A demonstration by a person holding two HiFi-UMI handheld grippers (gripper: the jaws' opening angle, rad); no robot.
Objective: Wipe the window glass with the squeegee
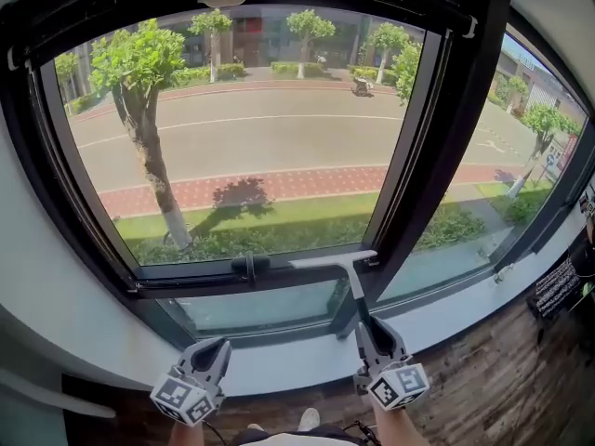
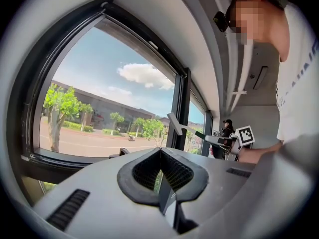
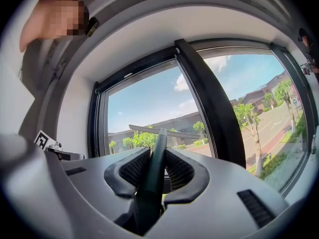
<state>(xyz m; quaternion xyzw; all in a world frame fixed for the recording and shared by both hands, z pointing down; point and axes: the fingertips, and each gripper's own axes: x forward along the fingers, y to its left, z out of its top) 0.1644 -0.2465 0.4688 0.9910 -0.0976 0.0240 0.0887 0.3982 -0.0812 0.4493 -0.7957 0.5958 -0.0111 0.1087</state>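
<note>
The right gripper [image 1: 365,331] was closed on the dark handle of the squeegee [image 1: 346,269], low in front of the white window sill [image 1: 279,365]. The handle was pointed up and away from the person. The pale blade was laid crosswise at the very bottom of the large window glass [image 1: 251,137], just beside the black window handle [image 1: 251,266] on the lower frame. Whether the blade was pressed on the pane or only held close to it could not be told.

The left gripper [image 1: 214,353] was held low on the left, its jaws drawn together on nothing.

No water, foam or streaks could be made out on the glass, and the street and trees outside were seen sharply through it. With the blade at the bottom edge, a downward stroke was judged to be at its end. The narrower pane [image 1: 483,175] on the right was judged possibly unwiped.
</note>
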